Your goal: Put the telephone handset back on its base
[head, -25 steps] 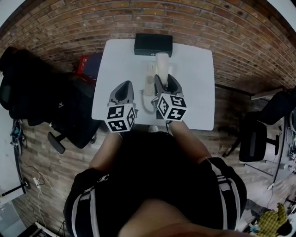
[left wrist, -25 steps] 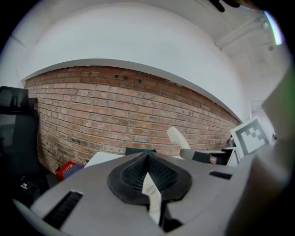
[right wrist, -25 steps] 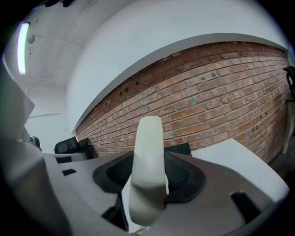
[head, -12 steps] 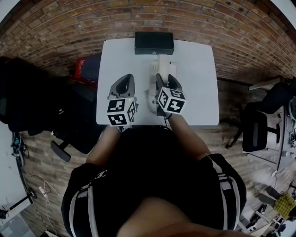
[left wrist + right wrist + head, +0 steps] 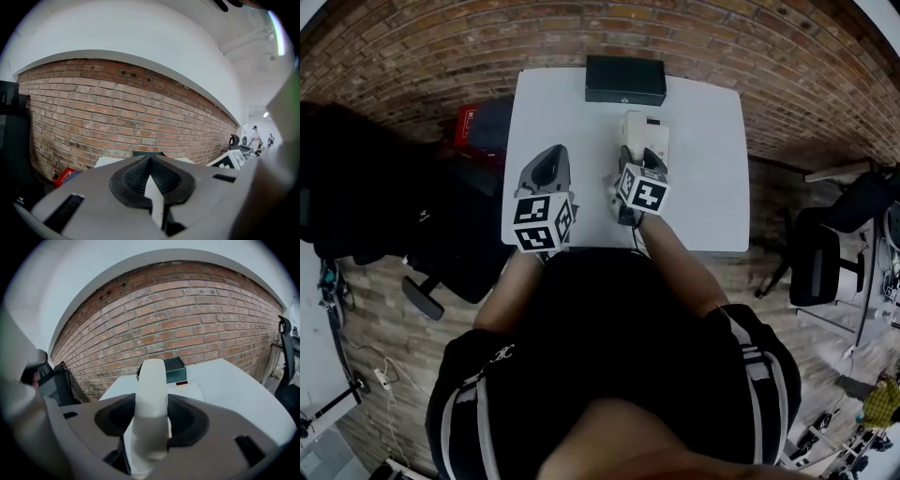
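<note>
The white handset (image 5: 632,126) (image 5: 151,394) stands nearly upright between the jaws of my right gripper (image 5: 636,156) (image 5: 151,417), which is shut on it. It hangs over the near part of the white telephone base (image 5: 656,139) (image 5: 191,391) at the middle of the white table (image 5: 703,187). A coiled cord (image 5: 612,193) trails down beside the gripper. My left gripper (image 5: 547,161) (image 5: 151,182) hovers left of the phone above the table, jaws together with nothing between them.
A black box (image 5: 625,80) (image 5: 172,370) sits at the table's far edge by the brick wall. A black office chair (image 5: 422,234) and a red item (image 5: 469,122) stand left of the table. Another chair (image 5: 816,272) is at the right.
My right gripper has carried the handset forward, away from the table's near edge, to a spot over the base. The left gripper stayed about where it was.
</note>
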